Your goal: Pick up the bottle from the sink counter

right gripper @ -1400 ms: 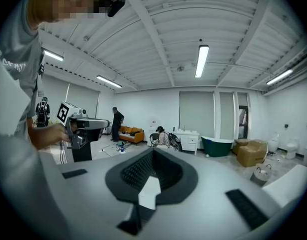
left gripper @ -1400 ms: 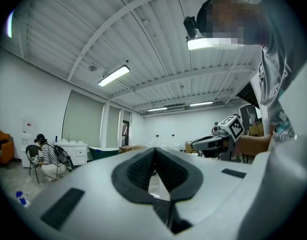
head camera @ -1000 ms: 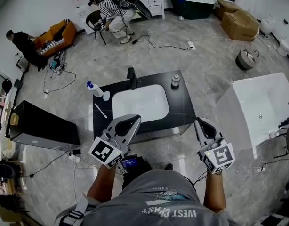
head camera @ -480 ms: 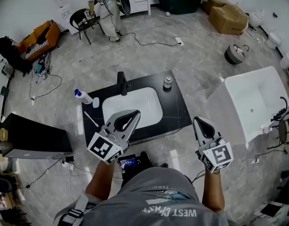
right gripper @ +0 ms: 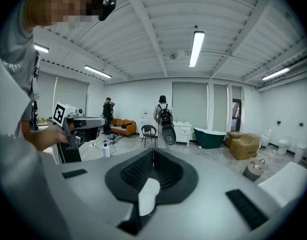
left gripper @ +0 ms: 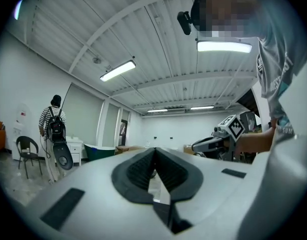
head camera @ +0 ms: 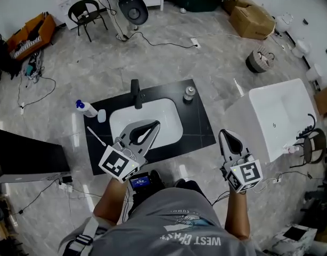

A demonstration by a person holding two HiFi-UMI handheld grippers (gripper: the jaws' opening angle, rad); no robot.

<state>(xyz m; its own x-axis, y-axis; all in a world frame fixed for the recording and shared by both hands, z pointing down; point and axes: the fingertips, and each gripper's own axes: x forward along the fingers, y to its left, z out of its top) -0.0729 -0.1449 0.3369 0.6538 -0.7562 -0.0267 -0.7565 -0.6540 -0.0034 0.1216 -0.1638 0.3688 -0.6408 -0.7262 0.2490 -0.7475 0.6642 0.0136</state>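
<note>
Scanning the head view first: finds two candidates on the black tabletop (head camera: 198,124), around the white basin (head camera: 147,119). One a blue-capped spray bottle (head camera: 86,109) at the back left corner, just beside a white cup (head camera: 101,116); the other a small capped bottle (head camera: 189,93) at the back right, near the faucet (head camera: 135,92). Invites a wrong pick, with only "the bottle" asked for. Places the left tool (head camera: 154,124) over the basin's near rim and the right tool (head camera: 224,133) off the tabletop's near right corner, both well apart from either bottle. Leaves a long reach, so could clip the faucet going for the small capped bottle, or sweep the cup and the toothbrush (head camera: 96,136) going for the spray bottle. Could also topple either bottle with a sideways brush, both probably light and easy to tip. Moving to the left gripper view: shows the pads pressed together at the tips with nothing between them, aimed out across the room, no bottle in sight. Arriving at a bottle like that would only shove it, so needs spreading well before contact. Turning to the right gripper view: shows the same, pads closed tight on nothing, pointing level over the room rather than down at the tabletop. Opening late or too narrowly would likely knock the bottle into the basin or off the edge; closing off-centre on a round body could squirt it out sideways.
</note>
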